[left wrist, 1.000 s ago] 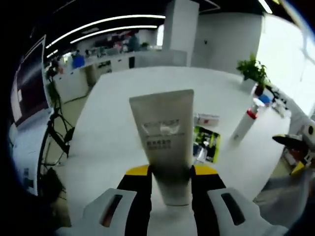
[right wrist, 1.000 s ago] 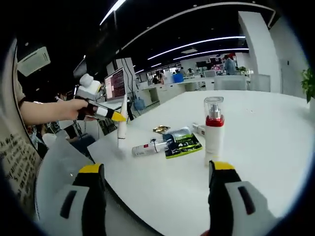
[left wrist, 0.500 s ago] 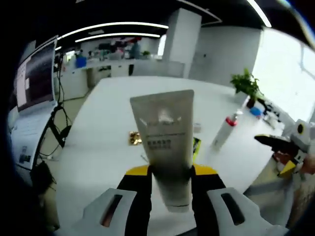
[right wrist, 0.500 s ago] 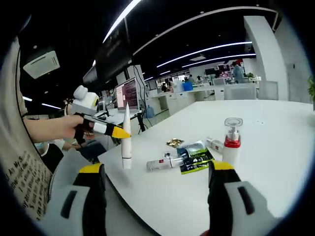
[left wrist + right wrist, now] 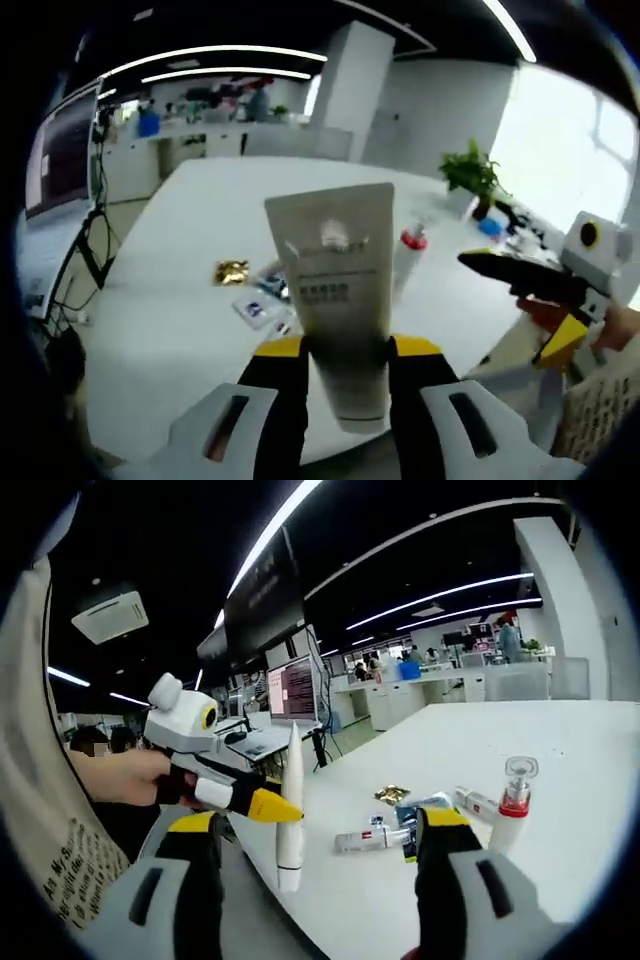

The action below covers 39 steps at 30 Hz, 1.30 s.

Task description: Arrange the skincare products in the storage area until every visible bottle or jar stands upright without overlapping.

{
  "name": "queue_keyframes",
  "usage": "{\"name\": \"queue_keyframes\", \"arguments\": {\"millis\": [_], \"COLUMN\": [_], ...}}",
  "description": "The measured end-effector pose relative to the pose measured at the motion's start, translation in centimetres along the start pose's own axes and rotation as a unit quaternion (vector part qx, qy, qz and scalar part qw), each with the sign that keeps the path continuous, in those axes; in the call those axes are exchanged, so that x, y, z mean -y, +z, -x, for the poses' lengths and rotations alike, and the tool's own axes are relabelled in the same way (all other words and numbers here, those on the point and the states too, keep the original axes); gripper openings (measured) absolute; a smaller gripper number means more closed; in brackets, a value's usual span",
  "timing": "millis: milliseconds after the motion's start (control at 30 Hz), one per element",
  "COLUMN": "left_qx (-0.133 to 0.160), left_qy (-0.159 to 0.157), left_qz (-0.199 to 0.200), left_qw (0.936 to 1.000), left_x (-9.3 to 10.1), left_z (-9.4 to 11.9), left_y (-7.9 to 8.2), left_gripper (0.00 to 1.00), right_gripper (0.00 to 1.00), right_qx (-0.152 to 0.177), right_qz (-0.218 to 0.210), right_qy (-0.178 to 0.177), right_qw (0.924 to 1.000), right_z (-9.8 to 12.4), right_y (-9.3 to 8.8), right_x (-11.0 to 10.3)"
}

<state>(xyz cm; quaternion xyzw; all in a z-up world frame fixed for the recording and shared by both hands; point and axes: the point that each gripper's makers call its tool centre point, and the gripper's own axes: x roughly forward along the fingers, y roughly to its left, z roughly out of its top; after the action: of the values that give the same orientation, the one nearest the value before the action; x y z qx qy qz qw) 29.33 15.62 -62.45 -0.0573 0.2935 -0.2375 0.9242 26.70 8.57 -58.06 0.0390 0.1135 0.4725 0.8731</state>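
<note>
My left gripper [image 5: 345,350] is shut on a pale grey-white tube [image 5: 335,285], held upright with its flat crimped end on top. In the right gripper view that left gripper [image 5: 278,807] holds the tube [image 5: 291,815] edge-on in the air, just off the table's near edge. My right gripper [image 5: 318,825] is open with nothing between its fingers; it also shows as the right gripper [image 5: 520,280] in the left gripper view. On the white table [image 5: 570,750] a clear bottle with a red collar [image 5: 512,805] stands upright, and a small tube [image 5: 365,840] lies flat.
A dark green sachet [image 5: 408,820], a gold packet [image 5: 391,793] and another small lying tube [image 5: 475,802] are grouped beside the bottle. A hand [image 5: 125,778] holds the left gripper. A potted plant [image 5: 470,175] stands at the table's far end; desks and monitors lie behind.
The left gripper has carried the tube from the table's near edge out into the air beside it. Both views have pulled back, so the products look smaller and farther.
</note>
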Motion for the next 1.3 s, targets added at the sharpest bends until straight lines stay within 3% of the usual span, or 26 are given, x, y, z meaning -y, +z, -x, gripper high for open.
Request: {"name": "queue_keyframes", "arguments": {"millis": [367,667,1000,1300], "left_qx": [-0.002,-0.007,-0.025,-0.042], "left_qy": [-0.020,-0.040,-0.050,-0.041], "left_qz": [-0.031,-0.064,-0.088,-0.114], "left_qw": [0.9993,0.9971,0.9946,0.9917], "left_x": [2.9,5.3,7.2,7.4], "left_z": [-1.0,-1.7,-2.4,-2.8], "left_y": [0.3,0.6,-0.4,-0.6], "left_gripper": [0.26,0.26,0.26,0.26], "right_gripper": [0.62,0.55,0.50,0.32], "right_qx": [0.025,0.054,0.044,0.030], "right_qz": [-0.015,-0.025,-0.033,-0.052], "right_qy": [0.031,0.036,0.030,0.012], "right_qw": [0.9991,0.9976,0.9980,0.9981], "right_z": [0.2,-0.5,-0.9,-1.3], "right_y": [1.2,3.2,2.7,1.6], "right_x": [-1.1,-0.3,0.2,1.0]}}
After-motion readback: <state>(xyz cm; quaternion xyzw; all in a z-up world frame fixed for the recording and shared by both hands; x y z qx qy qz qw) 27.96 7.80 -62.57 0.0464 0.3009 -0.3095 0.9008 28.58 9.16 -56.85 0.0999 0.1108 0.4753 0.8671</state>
